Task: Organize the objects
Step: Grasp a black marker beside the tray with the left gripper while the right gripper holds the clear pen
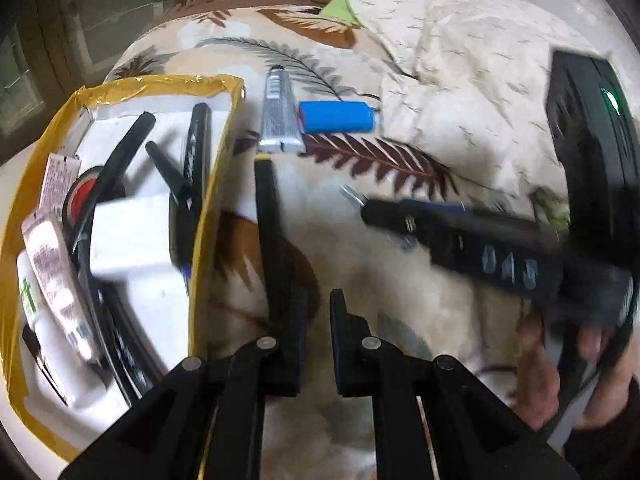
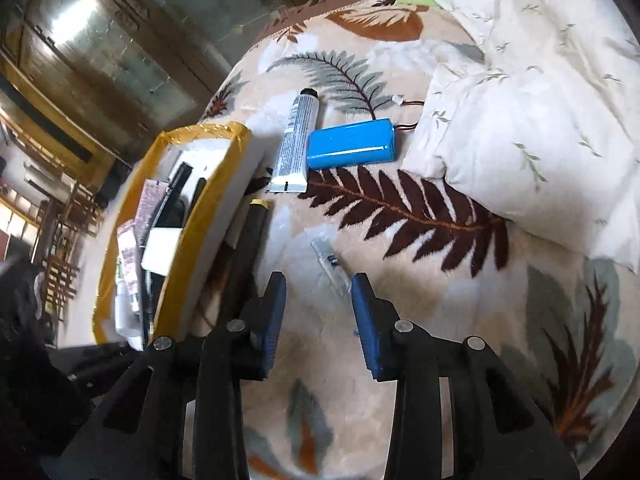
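A white box with yellow tape edges (image 1: 218,184) (image 2: 230,168) sits on the leaf-print blanket at the left, holding tubes, pens and black cables. A silver tube (image 1: 278,116) (image 2: 294,148) and a blue battery pack (image 1: 338,117) (image 2: 352,144) lie beyond it. A black marker (image 1: 270,240) (image 2: 250,240) lies beside the box. A small clear syringe-like item (image 2: 330,266) lies just ahead of my open, empty right gripper (image 2: 318,284). My left gripper (image 1: 318,308) is open and empty by the marker. The right gripper also shows blurred in the left wrist view (image 1: 460,232).
A rumpled cream quilt (image 1: 460,60) (image 2: 540,120) is piled at the back right. A glass-fronted wooden cabinet (image 2: 120,52) stands beyond the bed's far edge. A person's hand (image 1: 580,360) holds the right tool at lower right.
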The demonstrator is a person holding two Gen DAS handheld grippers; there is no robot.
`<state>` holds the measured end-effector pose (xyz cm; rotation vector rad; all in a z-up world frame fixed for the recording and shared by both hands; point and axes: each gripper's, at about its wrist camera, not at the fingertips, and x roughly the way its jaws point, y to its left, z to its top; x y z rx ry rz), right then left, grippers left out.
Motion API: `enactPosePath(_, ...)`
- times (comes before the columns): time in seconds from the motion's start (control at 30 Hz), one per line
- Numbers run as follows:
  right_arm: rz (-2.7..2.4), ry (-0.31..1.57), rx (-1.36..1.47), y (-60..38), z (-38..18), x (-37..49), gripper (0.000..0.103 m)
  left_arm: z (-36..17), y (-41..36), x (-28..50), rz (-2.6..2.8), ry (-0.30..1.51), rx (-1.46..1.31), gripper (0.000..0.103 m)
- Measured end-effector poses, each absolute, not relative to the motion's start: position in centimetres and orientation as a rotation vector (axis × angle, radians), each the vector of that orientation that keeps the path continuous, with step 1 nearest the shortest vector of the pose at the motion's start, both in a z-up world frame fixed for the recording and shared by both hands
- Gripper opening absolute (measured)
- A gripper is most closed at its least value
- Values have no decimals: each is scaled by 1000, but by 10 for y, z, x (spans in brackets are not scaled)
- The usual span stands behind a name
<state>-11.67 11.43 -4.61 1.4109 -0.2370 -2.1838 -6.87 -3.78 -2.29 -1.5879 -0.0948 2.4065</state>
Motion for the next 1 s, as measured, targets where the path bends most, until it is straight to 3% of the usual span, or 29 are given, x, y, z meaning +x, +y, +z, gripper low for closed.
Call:
enactPosePath(0.1,-2169,-225,1442,115,-54,-115,30,-33,-43,-89,2369,-218,-1619,10)
enactPosePath(0.17,-2165,-196,1449,115,-57,-110,15,-43,-48,-99,2355,-273,-1651,10)
enactPosePath(0.53,-2214,-244,1555,111,-63,-55,14,-25,-73,-65,2298,-313,-1498,1)
enactPosePath(0.63,-2206,-309,1554,113,-64,-41,14,-16,-89,-50,2286,-405,-1441,0)
enactPosePath(1.0,-2199,-425,1516,112,-50,-23,14,-6,-79,-54,2314,-344,-1486,3)
